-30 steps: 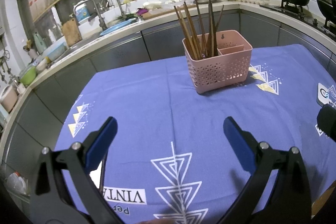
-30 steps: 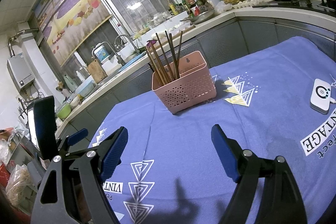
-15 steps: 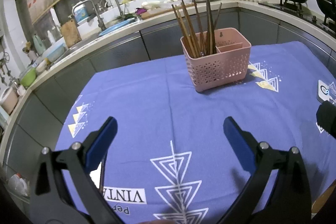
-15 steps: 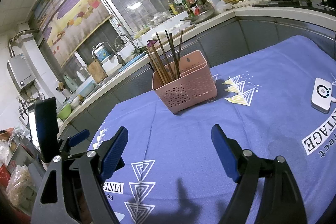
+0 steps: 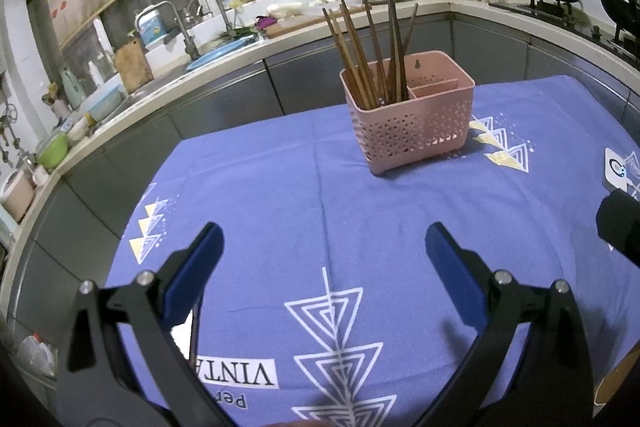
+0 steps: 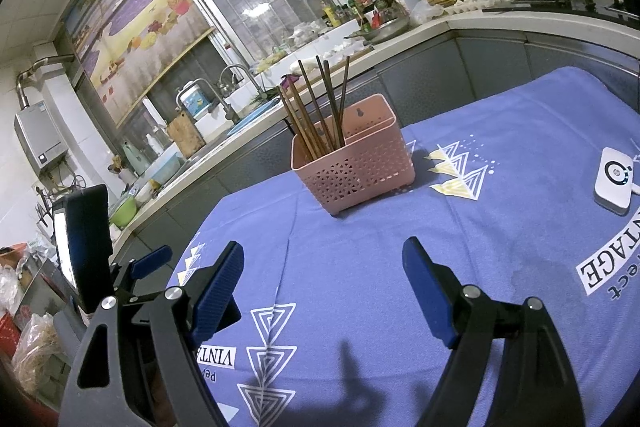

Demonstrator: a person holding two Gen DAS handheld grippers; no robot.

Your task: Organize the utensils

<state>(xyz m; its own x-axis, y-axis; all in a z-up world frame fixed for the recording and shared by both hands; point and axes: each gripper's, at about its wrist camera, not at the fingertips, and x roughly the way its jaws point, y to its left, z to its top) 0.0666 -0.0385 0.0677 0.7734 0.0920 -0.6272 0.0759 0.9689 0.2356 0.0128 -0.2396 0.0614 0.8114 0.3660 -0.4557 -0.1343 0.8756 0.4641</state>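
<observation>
As holder (image 5: 408, 123) nears slightly, both grippers, left (image 5: 322, 251) and right (image 6: 322, 275), seen released, empty; chopsticks (image 5: 372, 55) inside holder, sorting judged finished.

We see a counter covered by a blue cloth (image 5: 280, 195) printed with white nested triangles and the word "VINTAGE". On the cloth stands a pink perforated caddy (image 5: 412, 131), upright, toward the far side; its left compartment holds brown chopsticks (image 5: 360, 55). Well to its right lies a flat white device (image 6: 614, 181) with a ring mark. At the near left edge we note one dark, thin stick (image 5: 195, 335), possibly a chopstick, lying on the cloth and partly hidden.
</observation>
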